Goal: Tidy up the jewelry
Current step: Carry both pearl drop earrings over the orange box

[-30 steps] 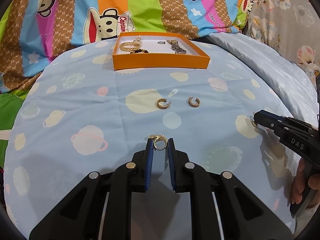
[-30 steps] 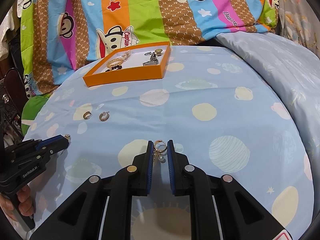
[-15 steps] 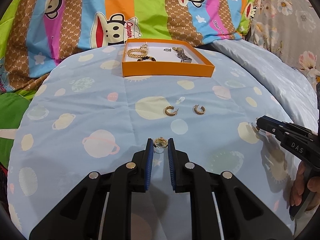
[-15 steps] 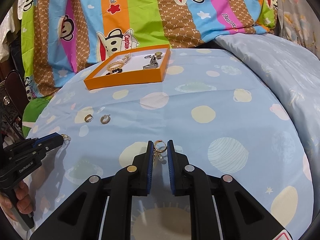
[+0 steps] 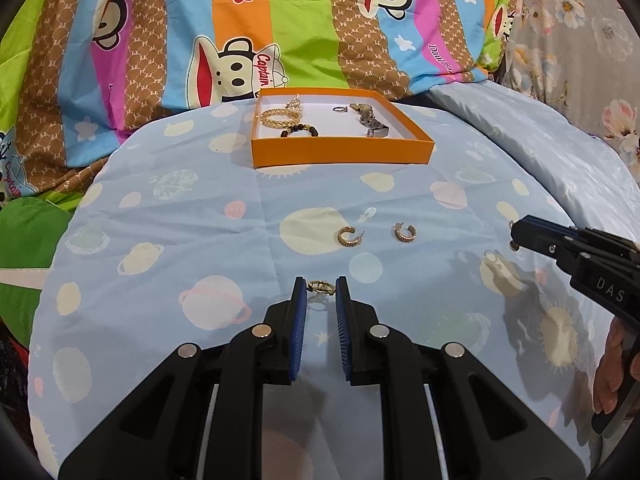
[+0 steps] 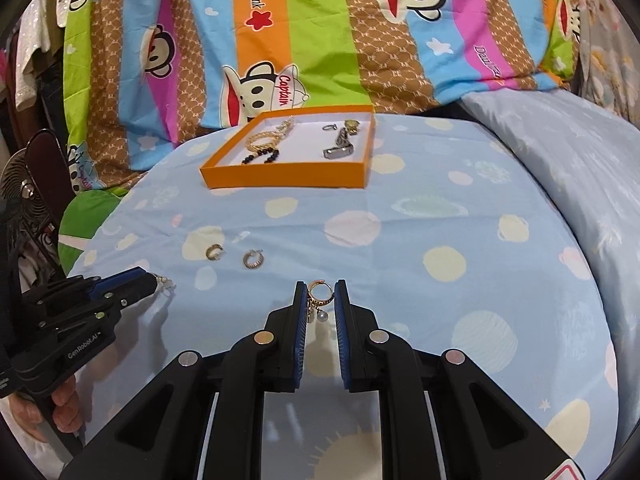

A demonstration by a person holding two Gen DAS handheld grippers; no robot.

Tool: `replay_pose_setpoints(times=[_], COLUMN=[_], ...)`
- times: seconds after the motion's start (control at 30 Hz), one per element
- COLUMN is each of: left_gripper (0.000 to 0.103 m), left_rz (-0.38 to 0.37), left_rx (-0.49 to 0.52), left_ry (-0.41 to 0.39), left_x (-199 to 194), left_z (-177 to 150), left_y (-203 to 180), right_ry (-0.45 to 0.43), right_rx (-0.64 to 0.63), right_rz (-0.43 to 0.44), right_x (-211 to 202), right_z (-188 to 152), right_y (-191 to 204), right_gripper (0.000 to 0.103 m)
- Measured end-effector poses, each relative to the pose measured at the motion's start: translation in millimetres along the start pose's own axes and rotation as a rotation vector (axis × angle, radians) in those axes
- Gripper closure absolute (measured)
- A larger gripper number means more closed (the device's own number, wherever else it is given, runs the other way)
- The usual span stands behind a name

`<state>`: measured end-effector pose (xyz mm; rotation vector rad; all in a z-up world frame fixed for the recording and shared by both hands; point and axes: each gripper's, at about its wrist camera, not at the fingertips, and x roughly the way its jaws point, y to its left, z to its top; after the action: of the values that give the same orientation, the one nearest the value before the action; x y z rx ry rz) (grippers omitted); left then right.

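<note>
My left gripper (image 5: 321,288) is shut on a gold hoop earring (image 5: 321,287), held above the blue bedspread. My right gripper (image 6: 320,292) is shut on a matching gold earring with a pearl drop (image 6: 320,302). Each gripper shows in the other view: the right (image 5: 514,234) at the right edge, the left (image 6: 154,282) at the left edge. Two gold half-hoop earrings (image 5: 349,236) (image 5: 404,233) lie on the spread between me and the orange tray (image 5: 340,155). The tray holds gold chains (image 5: 280,117), a dark bead bracelet (image 5: 300,130), a ring (image 5: 339,109) and a watch (image 5: 370,120).
A striped cartoon-monkey quilt (image 5: 280,32) rises behind the tray. A pale blue pillow (image 6: 568,152) lies at the right. A fan (image 6: 24,196) stands off the left edge of the bed.
Both grippers have lifted and drawn back a little with their earrings still held. The tray and the loose earrings sit lower in both views.
</note>
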<state>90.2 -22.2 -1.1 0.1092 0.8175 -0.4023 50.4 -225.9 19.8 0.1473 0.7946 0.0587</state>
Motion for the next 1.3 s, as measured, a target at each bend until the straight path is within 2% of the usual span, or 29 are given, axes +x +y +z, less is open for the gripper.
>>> replay_pose_setpoints(times=[0.37,0.5,0.83,1.1,1.3], left_gripper=[0.089,0.089,0.089,0.089,0.089], left_rz=[0.040,0.054,0.030,0.020,0.026], left_rx=[0.029,0.017,-0.016,-0.022,-0.019], left_ry=[-0.020,-0.006,0.060,0.069,0.014], left_x=[2.3,12.8,34.9,36.9,20.8], left_z=[26.0,22.1,8.5,10.6,42.5], left_y=[11.2,16.2,25.3,26.2,31.3], right_ry=[0.002,0.024,0.092,0.086,0.032], right_rx=[-0.016,-0.013,-0.015,0.015,0.002], right_rz=[0.012,0.006,0.002,0.032,0.044], right_x=[13.4,23.2,45.1,42.0,27.1], right_z=[14.4,10.0,-2.9,0.2,28.6], right_y=[5.9,4.5,2.8,-0.8,2.7], right_gripper=[0.090,0.090,0.090,0.091,0.091])
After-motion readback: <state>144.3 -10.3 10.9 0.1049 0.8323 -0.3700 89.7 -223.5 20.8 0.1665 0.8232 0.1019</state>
